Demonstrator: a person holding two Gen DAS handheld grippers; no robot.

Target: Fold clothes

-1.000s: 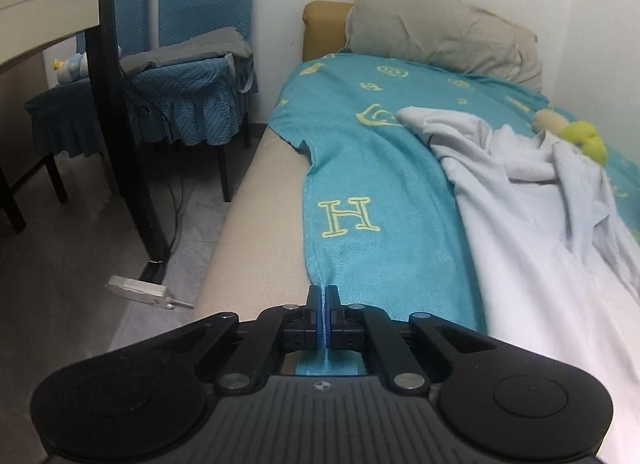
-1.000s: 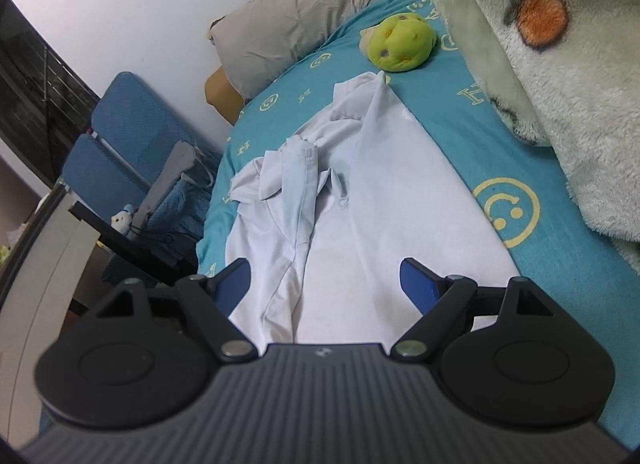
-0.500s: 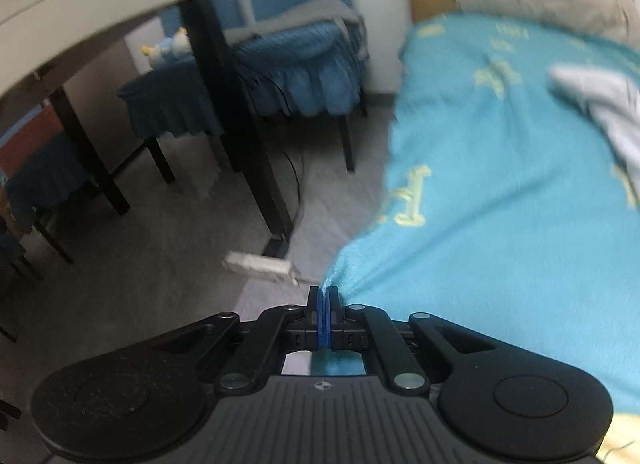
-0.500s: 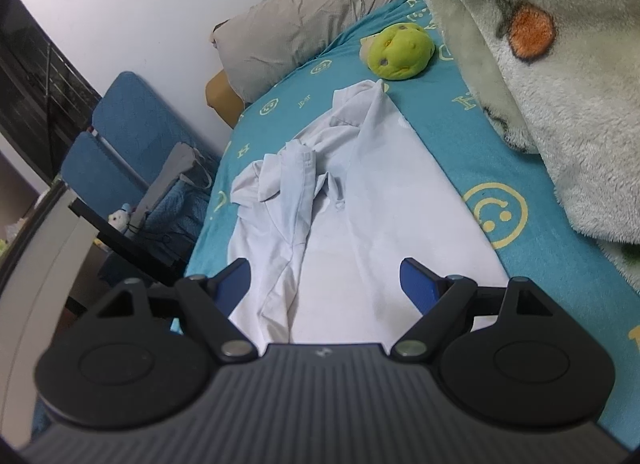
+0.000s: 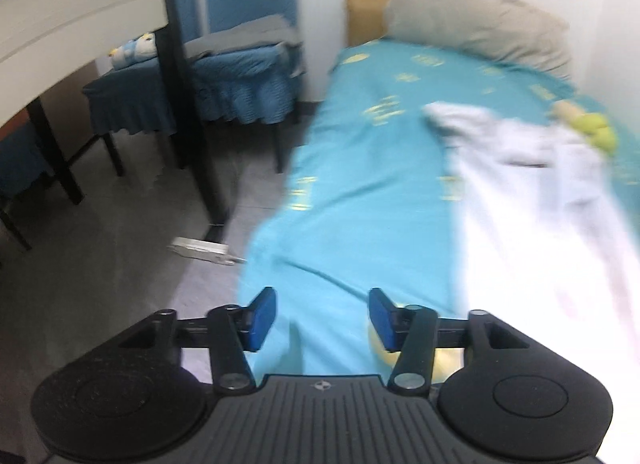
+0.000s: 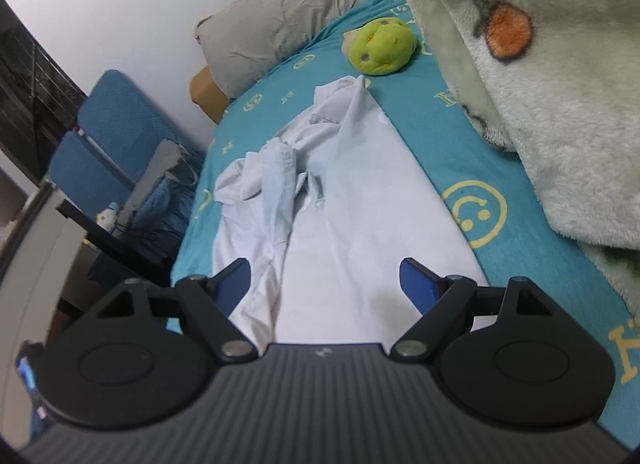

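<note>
The white garment [image 6: 352, 224] is lying crumpled mid-frame on the bed [image 6: 436, 144]; the left tool [image 5: 322, 318] and right tool [image 6: 326, 284] are both gaping wide, holding nothing; either is risking pinching the teal sheet [image 5: 360, 200] instead.
</note>
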